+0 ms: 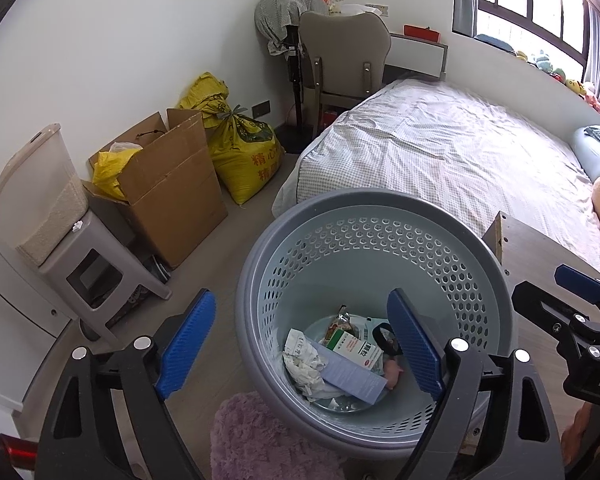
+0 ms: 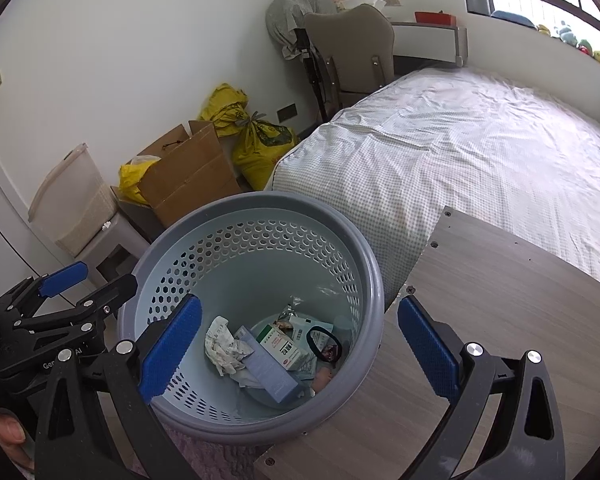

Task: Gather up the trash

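Note:
A grey waste basket [image 1: 376,200] [image 2: 260,200] with a perforated pale-blue wall stands right below both grippers. At its bottom lie crumpled paper [image 1: 304,364] [image 2: 224,346], a green-and-white medicine box [image 1: 354,348] [image 2: 286,346], a long pale-blue carton [image 2: 268,372], a snack wrapper [image 1: 342,320] and a black hair tie [image 2: 324,342]. My left gripper [image 1: 300,344] hangs open over the basket's near side, with nothing between its fingers. My right gripper [image 2: 300,352] is also open wide and holds nothing. A blue pad [image 1: 578,280] of the right gripper shows at the left wrist view's right edge.
A wood-grain board [image 2: 500,300] lies to the basket's right and a purple fluffy mat [image 1: 260,432] under its near side. Behind are a bed [image 1: 440,148], an open cardboard box [image 1: 172,184], yellow sacks [image 1: 244,152], a grey stool [image 1: 96,264] and a chair [image 1: 344,56].

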Demonstrator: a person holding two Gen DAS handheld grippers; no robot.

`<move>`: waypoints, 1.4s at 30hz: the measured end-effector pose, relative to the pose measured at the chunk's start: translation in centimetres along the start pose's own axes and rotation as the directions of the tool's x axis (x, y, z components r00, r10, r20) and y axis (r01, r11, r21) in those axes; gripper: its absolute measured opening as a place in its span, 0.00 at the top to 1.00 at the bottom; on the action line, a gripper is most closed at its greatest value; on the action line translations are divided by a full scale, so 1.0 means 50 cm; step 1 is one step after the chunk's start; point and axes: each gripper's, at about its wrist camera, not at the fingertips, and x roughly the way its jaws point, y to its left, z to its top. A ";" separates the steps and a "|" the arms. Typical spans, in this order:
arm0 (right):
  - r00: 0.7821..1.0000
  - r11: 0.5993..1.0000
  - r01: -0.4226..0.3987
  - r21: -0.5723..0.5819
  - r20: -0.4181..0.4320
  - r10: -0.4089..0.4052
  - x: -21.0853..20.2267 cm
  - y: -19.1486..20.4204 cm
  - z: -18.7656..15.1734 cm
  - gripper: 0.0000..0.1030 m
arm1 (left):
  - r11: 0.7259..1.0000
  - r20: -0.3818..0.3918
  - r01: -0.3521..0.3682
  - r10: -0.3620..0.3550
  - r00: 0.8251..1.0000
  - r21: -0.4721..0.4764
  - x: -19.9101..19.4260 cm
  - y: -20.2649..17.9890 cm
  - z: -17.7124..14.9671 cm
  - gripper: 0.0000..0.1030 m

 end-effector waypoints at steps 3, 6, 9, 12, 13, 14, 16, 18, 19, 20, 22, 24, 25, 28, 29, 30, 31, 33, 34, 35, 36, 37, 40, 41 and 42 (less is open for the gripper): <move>1.000 1.000 0.002 0.002 0.003 -0.002 -0.003 -0.001 -0.002 0.06 | 1.000 0.000 -0.001 0.001 1.000 0.001 -0.002 0.000 -0.001 0.19; 1.000 1.000 0.004 0.002 0.004 -0.004 -0.004 -0.002 -0.002 0.06 | 1.000 0.001 -0.005 0.005 1.000 0.002 -0.002 0.000 -0.001 0.19; 1.000 1.000 0.005 0.003 0.005 -0.005 -0.005 -0.003 -0.002 0.06 | 1.000 0.000 -0.008 0.008 1.000 0.004 -0.006 0.000 -0.002 0.18; 1.000 1.000 0.005 0.005 0.007 -0.005 -0.007 -0.004 -0.002 0.06 | 1.000 -0.002 -0.009 0.009 1.000 0.005 -0.008 0.001 -0.002 0.18; 1.000 1.000 0.006 0.005 0.007 -0.006 -0.007 -0.004 -0.002 0.06 | 1.000 -0.001 -0.010 0.010 1.000 0.004 -0.008 0.000 -0.002 0.18; 1.000 1.000 0.006 0.005 0.007 -0.006 -0.007 -0.005 -0.002 0.06 | 1.000 -0.001 -0.011 0.011 1.000 0.005 -0.008 -0.001 -0.002 0.18; 1.000 1.000 0.005 0.005 0.006 -0.005 -0.008 -0.006 -0.002 0.06 | 1.000 -0.002 -0.011 0.011 1.000 0.004 -0.008 0.000 -0.003 0.18; 1.000 1.000 0.005 0.004 0.006 -0.005 -0.008 -0.006 -0.002 0.06 | 1.000 0.000 -0.016 0.016 1.000 0.006 -0.008 -0.002 -0.003 0.18; 1.000 1.000 0.005 0.003 0.005 -0.005 -0.008 -0.006 -0.002 0.06 | 1.000 0.002 -0.020 0.020 1.000 0.008 -0.009 -0.003 -0.004 0.18; 1.000 1.000 0.006 0.003 0.005 -0.006 -0.008 -0.006 -0.002 0.06 | 1.000 0.005 -0.024 0.024 1.000 0.011 -0.010 -0.004 -0.005 0.18; 1.000 1.000 0.005 0.004 0.005 -0.005 -0.008 -0.005 -0.002 0.06 | 0.999 0.009 -0.030 0.030 1.000 0.016 -0.012 -0.005 -0.006 0.18; 1.000 1.000 0.005 0.003 0.005 -0.005 -0.008 -0.005 -0.003 0.06 | 0.999 0.009 -0.031 0.030 0.999 0.018 -0.012 -0.010 -0.007 0.17; 1.000 1.000 0.005 0.003 0.005 -0.005 -0.008 -0.005 -0.003 0.06 | 0.999 0.007 -0.030 0.030 1.000 0.018 -0.011 -0.011 -0.007 0.17; 1.000 1.000 0.005 0.004 0.005 -0.005 -0.008 -0.004 -0.003 0.06 | 1.000 0.001 -0.028 0.028 1.000 0.015 -0.009 -0.009 -0.008 0.17; 1.000 1.000 0.005 0.004 0.005 -0.005 -0.008 -0.005 -0.003 0.06 | 1.000 0.000 -0.028 0.028 1.000 0.014 -0.009 -0.010 -0.007 0.17; 1.000 1.000 0.005 0.005 0.005 -0.005 -0.008 -0.005 -0.003 0.06 | 1.000 0.000 -0.028 0.028 1.000 0.013 -0.009 -0.009 -0.008 0.17; 1.000 1.000 0.004 0.005 0.004 -0.004 -0.008 -0.005 -0.003 0.06 | 1.000 0.001 -0.028 0.028 1.000 0.014 -0.009 -0.009 -0.007 0.17; 1.000 1.000 0.004 0.006 0.003 -0.004 -0.008 -0.005 -0.004 0.06 | 1.000 -0.001 -0.028 0.028 1.000 0.014 -0.009 -0.009 -0.007 0.17; 1.000 1.000 0.004 0.005 0.004 -0.005 -0.008 -0.005 -0.005 0.06 | 1.000 -0.003 -0.027 0.027 1.000 0.013 -0.008 -0.009 -0.007 0.17; 1.000 1.000 0.004 0.005 0.004 -0.004 -0.008 -0.005 -0.004 0.06 | 1.000 -0.006 -0.025 0.025 1.000 0.013 -0.008 -0.009 -0.007 0.17; 1.000 1.000 0.004 0.005 0.004 -0.004 -0.008 -0.006 -0.004 0.06 | 1.000 -0.008 -0.025 0.025 1.000 0.011 -0.008 -0.008 -0.007 0.17; 1.000 1.000 0.004 0.005 0.004 -0.004 -0.008 -0.006 -0.004 0.06 | 1.000 -0.010 -0.025 0.025 1.000 0.009 -0.008 -0.007 -0.007 0.17; 1.000 1.000 0.004 0.006 0.003 -0.004 -0.008 -0.006 -0.004 0.06 | 1.000 -0.008 -0.024 0.024 1.000 0.009 -0.007 -0.007 -0.003 0.17; 1.000 1.000 0.004 0.006 0.003 -0.004 -0.008 -0.006 -0.004 0.06 | 1.000 -0.006 -0.026 0.026 1.000 0.011 -0.008 -0.007 -0.003 0.17; 1.000 1.000 0.004 0.007 0.002 -0.004 -0.007 -0.004 -0.005 0.06 | 1.000 -0.005 -0.025 0.025 1.000 0.013 -0.008 -0.007 -0.002 0.17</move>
